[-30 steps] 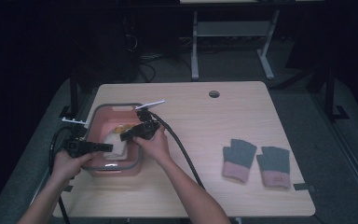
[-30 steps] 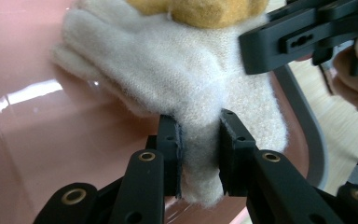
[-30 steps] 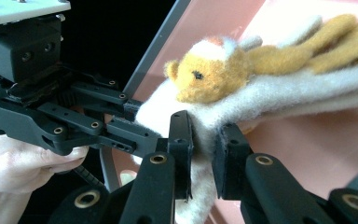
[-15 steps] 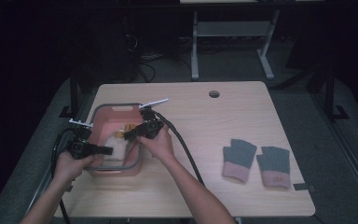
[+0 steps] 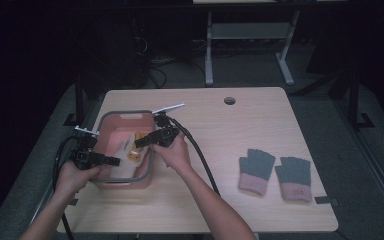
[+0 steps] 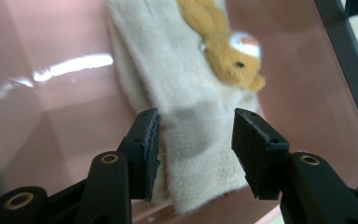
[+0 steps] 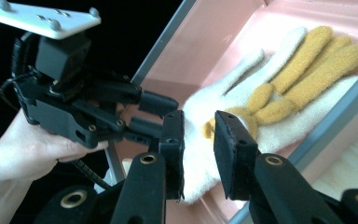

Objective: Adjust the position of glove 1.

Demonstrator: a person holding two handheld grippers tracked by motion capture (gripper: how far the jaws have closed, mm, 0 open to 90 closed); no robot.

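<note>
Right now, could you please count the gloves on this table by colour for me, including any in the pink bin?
Cream gloves with orange trim, lying in the pink bin: 1 that I can tell
Grey-green gloves with pink cuffs, flat on the table: 2
Total: 3

Fuzzy cloth glove (image 6: 191,140); glossy, probably plastic pink bin (image 6: 56,93); matt wooden table (image 5: 260,130).

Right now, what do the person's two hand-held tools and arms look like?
Both tools are black, each with two blocky jaws whose pads are ribbed and whose arms carry brass-coloured rivets. The left tool and the right tool each bear a pale grey plate on top and trail a thick black cable. The forearms are bare, with no sleeves.
</note>
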